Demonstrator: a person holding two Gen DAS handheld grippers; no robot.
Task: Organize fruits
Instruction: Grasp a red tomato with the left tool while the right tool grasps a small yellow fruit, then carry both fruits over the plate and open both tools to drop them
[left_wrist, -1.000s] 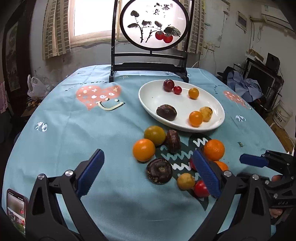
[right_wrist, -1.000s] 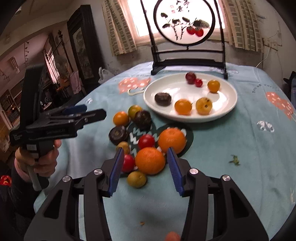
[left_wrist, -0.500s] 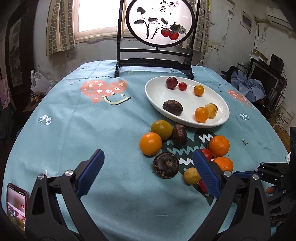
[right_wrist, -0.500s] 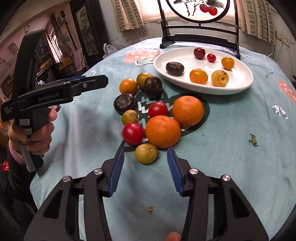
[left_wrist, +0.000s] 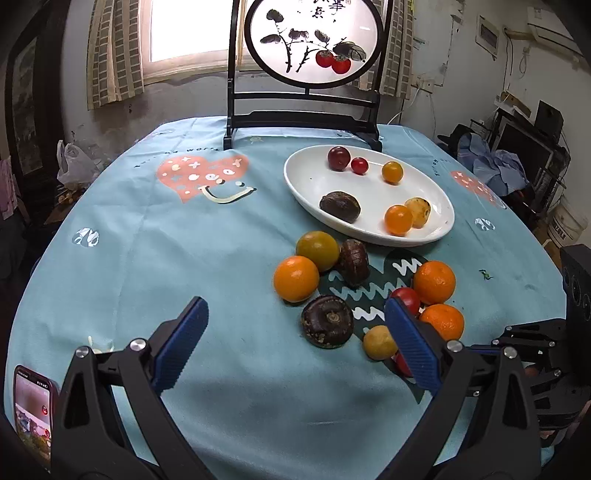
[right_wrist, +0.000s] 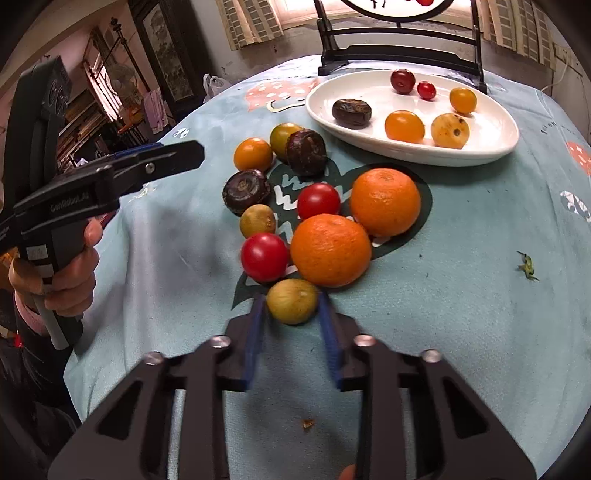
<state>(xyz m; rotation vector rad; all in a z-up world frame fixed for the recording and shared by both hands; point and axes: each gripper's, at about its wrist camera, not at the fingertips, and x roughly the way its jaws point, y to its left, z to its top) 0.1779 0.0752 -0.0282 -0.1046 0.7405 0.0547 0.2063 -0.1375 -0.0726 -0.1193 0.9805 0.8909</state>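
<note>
- My right gripper (right_wrist: 291, 308) has its jaws parted around the small yellow-green fruit (right_wrist: 291, 301), one on each side; I can't tell if they touch the skin, so I count it as not yet gripped.
- To do this well I'd close slowly and squarely on its widest part. It is round and smooth and could squirt forward out of the jaws.
- The fruit sits at the near edge of the loose pile on the tabletop (right_wrist: 461, 332), just beside the near orange (right_wrist: 330, 249) and a red tomato (right_wrist: 264, 256). A shove forward would likely set both rolling.
- I'd lift straight up before swinging toward the white plate (right_wrist: 495, 147), which already holds several fruits but has bare space on its right side.
- The far orange (right_wrist: 384, 201) lies on the direct path, so I'd carry high.
- My left gripper (left_wrist: 295, 341) hangs over bare cloth with jaws wide apart, holding nothing, left of the pile.
- A phone (left_wrist: 31, 413) lies at the tabletop's near left edge.
</note>
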